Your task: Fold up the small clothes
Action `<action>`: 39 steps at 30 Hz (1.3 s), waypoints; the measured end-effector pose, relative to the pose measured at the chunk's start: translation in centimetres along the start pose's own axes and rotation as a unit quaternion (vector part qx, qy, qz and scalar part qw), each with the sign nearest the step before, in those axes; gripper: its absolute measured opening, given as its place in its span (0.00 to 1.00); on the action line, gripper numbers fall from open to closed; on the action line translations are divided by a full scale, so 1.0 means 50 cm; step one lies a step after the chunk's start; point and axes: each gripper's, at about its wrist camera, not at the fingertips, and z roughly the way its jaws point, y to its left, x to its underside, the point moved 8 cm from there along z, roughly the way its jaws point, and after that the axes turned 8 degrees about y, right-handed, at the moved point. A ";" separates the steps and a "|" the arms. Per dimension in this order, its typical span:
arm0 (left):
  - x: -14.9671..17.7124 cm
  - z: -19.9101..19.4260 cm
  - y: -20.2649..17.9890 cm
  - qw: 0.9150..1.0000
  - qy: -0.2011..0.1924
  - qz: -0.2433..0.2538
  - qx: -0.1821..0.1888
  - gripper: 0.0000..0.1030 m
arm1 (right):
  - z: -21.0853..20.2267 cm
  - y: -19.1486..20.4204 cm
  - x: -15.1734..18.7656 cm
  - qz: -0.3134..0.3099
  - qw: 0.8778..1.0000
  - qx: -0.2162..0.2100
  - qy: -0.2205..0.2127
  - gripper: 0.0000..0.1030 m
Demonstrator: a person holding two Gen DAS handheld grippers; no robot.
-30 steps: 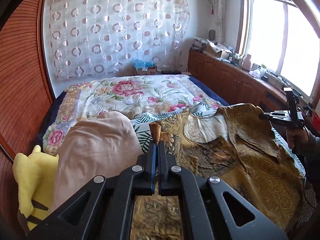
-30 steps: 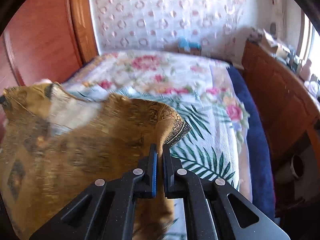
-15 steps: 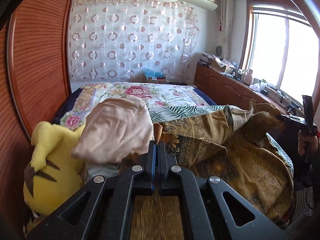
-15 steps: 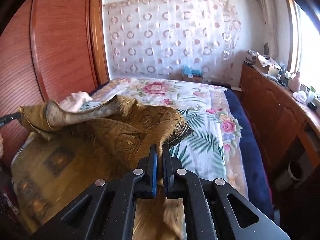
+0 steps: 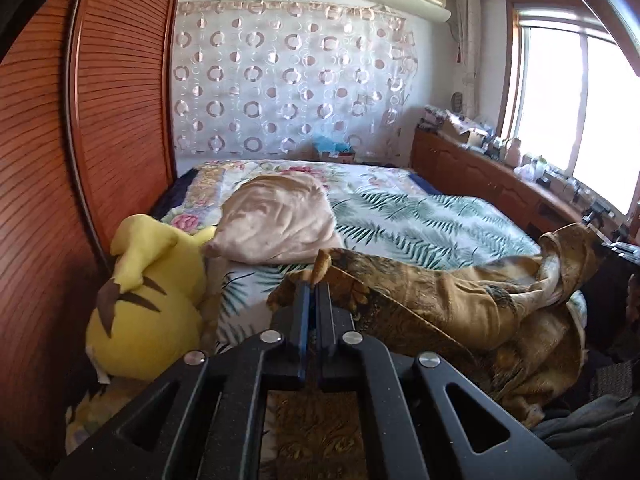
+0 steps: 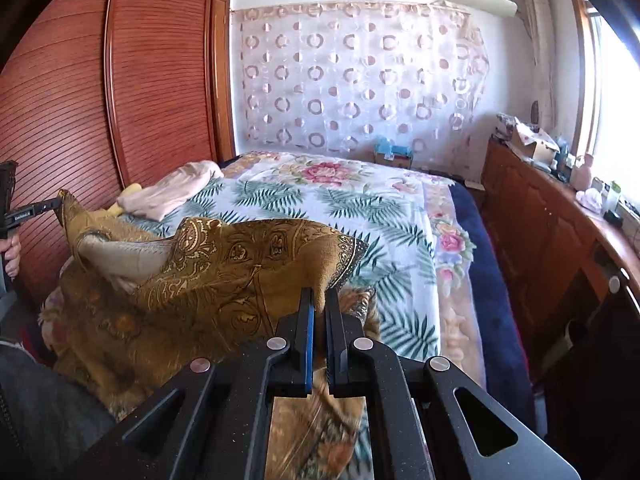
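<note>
Both hand-held grippers, left (image 5: pixel 314 294) and right (image 6: pixel 319 300), pinched the gold garment (image 6: pixel 224 276) over the palm-print bed (image 6: pixel 400 216); wooden wardrobe (image 6: pixel 156 72) at 10 o'clock.

The left gripper (image 5: pixel 314 292) pinches a corner of the brown-gold patterned garment (image 5: pixel 460 304), which drapes rightward over the near edge of the bed (image 5: pixel 420 220). A beige cloth (image 5: pixel 276 220) lies beyond, beside a yellow plush toy (image 5: pixel 148 304) at left.

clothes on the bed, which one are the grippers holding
The gold paisley garment, pinched by the left gripper and right gripper; the pale pink garment lies loose beside it.
</note>
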 end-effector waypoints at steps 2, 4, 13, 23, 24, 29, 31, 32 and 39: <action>0.018 0.006 0.004 1.000 0.008 -0.005 -0.014 0.02 | 0.010 0.006 0.015 -0.005 1.000 -0.001 0.013 0.04; 0.029 0.010 0.013 1.000 0.012 -0.018 -0.015 0.02 | 0.029 0.008 0.025 -0.007 1.000 -0.005 0.028 0.04; 0.021 0.011 0.014 1.000 0.015 -0.020 0.001 0.67 | 0.027 -0.058 -0.039 0.039 0.999 0.026 0.005 0.31; -0.029 0.115 -0.010 0.999 0.037 0.032 -0.023 0.76 | 0.113 -0.090 -0.094 0.043 0.997 0.058 0.006 0.57; -0.037 0.131 -0.007 0.998 0.040 0.038 -0.030 0.76 | 0.124 -0.088 -0.084 0.047 0.997 0.055 0.009 0.57; -0.056 0.186 0.010 0.996 0.058 0.041 -0.046 0.76 | 0.188 -0.081 -0.097 0.054 0.997 0.033 0.035 0.57; -0.052 0.213 0.019 0.996 0.075 0.036 -0.042 0.76 | 0.202 -0.076 -0.091 0.056 0.997 0.018 0.048 0.57; -0.048 0.221 0.023 0.995 0.081 0.034 -0.039 0.76 | 0.215 -0.068 -0.086 0.055 0.997 0.010 0.057 0.57; 0.008 0.271 0.057 0.991 0.129 0.011 -0.038 0.76 | 0.261 -0.071 -0.054 0.051 0.993 0.003 0.110 0.57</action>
